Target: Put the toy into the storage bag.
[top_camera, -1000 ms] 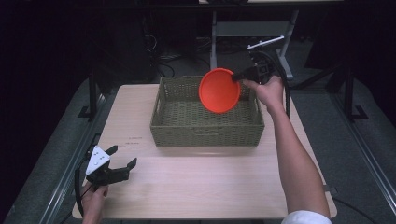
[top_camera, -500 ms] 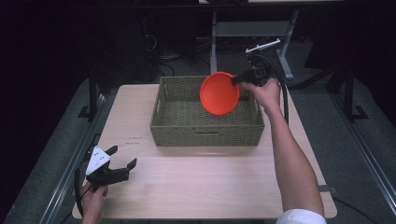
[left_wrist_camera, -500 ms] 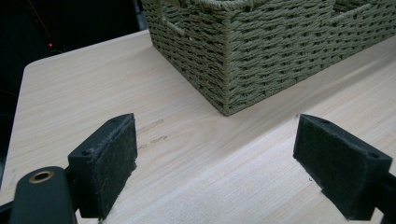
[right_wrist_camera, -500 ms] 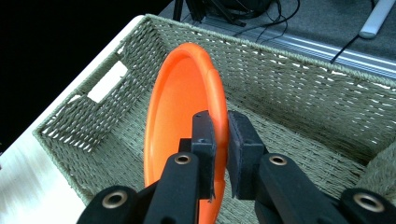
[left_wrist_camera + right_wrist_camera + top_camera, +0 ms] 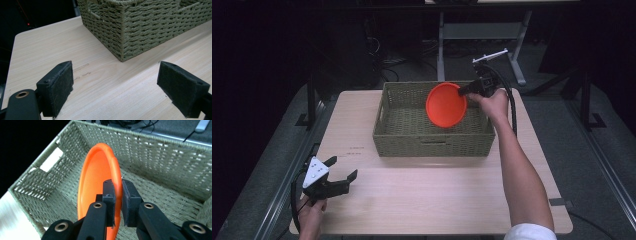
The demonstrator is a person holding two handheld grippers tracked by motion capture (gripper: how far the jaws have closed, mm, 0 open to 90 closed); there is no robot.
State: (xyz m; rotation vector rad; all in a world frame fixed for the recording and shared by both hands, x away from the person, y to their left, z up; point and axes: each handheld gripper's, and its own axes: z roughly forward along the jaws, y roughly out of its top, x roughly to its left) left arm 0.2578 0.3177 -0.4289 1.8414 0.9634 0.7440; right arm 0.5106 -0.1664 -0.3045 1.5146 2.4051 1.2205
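Holding an orange plate point(image 5: 446, 105) by its rim, the right gripper point(image 5: 464, 90) is clenched on it above the woven basket point(image 5: 434, 145). Right gripper view confirms: both pads pinch the plate's edge point(image 5: 100, 180), plate standing on edge, nearly vertical, its face turned sideways to the jaws.

Key relation: the plate hangs from the tongs toward the basket's middle, lower rim inside the basket walls but apparently not yet on the floor. Basket floor lies straight below and looks bare. So the drop path is straight down; the plate likely has to tip flat or get lowered edge-first before release, else it may roll or lean on a wall.

Left gripper point(image 5: 339, 176) rests at the near left corner of the table point(image 5: 422, 200), jaws released and wide, nothing between them. It is well apart from the basket; the right hand is the nearer one by far.
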